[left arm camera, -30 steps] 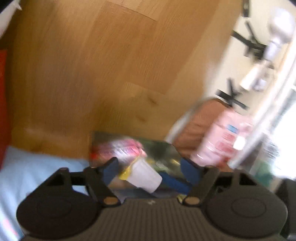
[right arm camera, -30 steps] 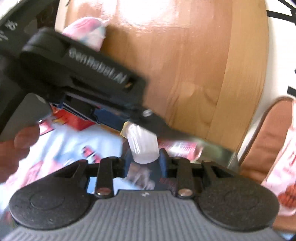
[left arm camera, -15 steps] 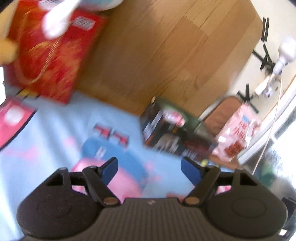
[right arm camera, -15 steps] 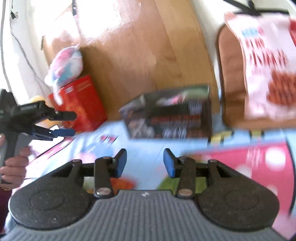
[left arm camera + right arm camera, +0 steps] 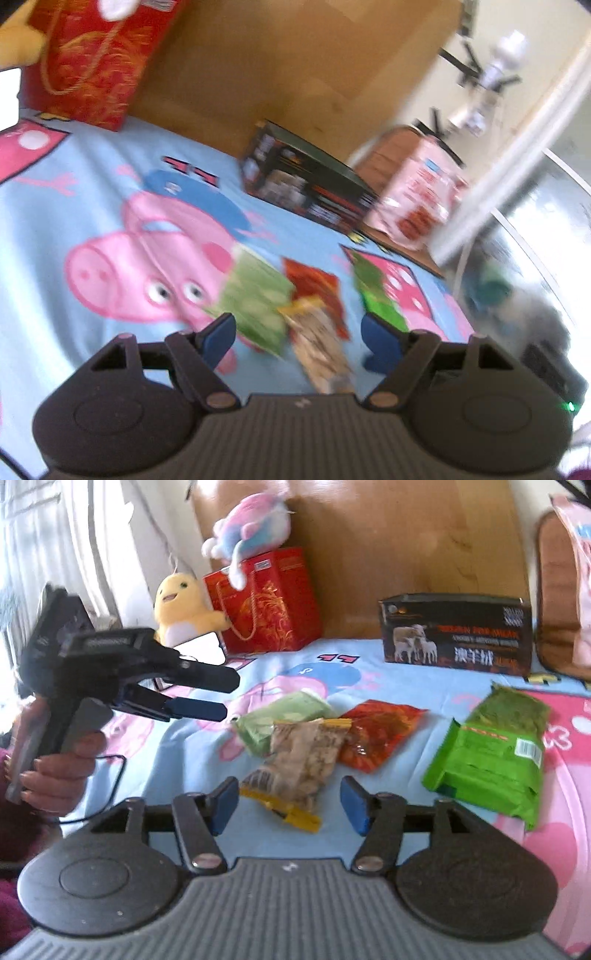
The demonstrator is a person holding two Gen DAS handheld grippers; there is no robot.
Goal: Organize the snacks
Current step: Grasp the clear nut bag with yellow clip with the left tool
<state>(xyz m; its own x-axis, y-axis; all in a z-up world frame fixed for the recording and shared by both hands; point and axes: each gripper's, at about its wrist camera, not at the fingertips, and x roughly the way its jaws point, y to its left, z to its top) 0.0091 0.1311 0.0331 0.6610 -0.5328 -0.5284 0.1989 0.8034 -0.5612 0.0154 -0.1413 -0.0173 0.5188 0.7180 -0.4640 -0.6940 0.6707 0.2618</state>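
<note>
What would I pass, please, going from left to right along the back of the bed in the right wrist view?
Yellow plush toy → red gift bag, with a pastel plush toy lying on top of it → dark box with sheep pictured → pink snack bag at the right edge.

Open blanket [image 5: 177, 753] left of snack packets [image 5: 303, 760]; dark box [image 5: 458, 635] seemingly behind.

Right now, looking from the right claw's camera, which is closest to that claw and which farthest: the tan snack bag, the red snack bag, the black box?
1. Tan snack bag: just ahead of the right claw, between its open tips.
2. Red snack bag: behind the tan one, slightly right.
3. Black box: far back by the wooden board, right.
</note>
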